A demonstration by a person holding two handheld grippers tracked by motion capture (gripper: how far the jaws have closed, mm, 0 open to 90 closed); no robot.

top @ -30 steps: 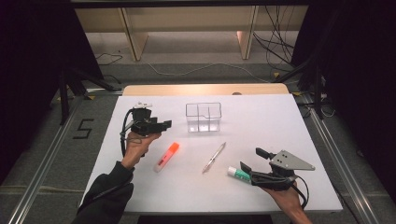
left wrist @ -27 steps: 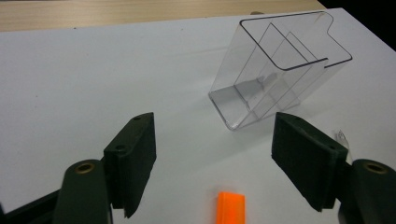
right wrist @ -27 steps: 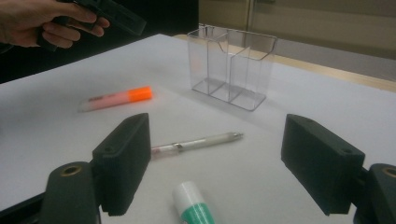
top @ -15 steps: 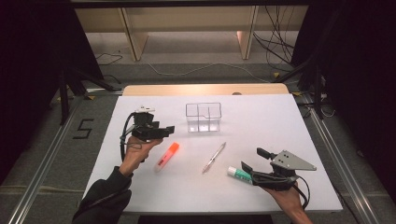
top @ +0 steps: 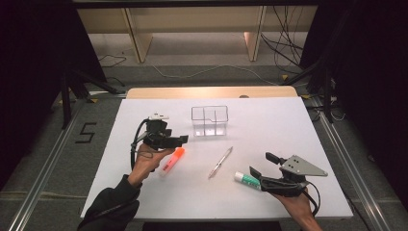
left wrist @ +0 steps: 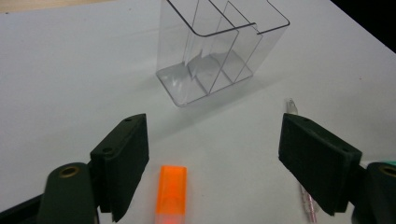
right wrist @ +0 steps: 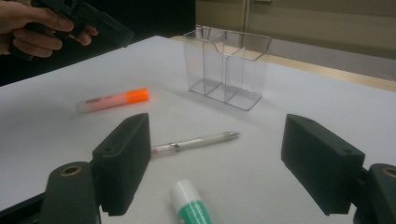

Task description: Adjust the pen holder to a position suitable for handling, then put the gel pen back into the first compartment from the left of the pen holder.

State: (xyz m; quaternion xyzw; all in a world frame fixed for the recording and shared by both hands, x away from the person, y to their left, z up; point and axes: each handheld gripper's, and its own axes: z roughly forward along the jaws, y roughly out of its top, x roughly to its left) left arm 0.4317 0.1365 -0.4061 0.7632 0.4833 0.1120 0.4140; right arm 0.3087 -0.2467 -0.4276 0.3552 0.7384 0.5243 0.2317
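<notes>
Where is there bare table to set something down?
Bare: the far right, beyond the clear organizer, and the far left corner. Crowded: the near middle, where the orange highlighter, pen and glue stick lie between both tools.

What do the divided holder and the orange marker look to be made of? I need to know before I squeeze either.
Divided holder: looks like clear rigid plastic, probably acrylic; glossy, see-through walls with bright edge highlights. Glass can't be ruled out. Orange marker: seems plastic, with an opaque bright orange cap and a paler, faintly translucent barrel, smooth and slightly shiny.
</notes>
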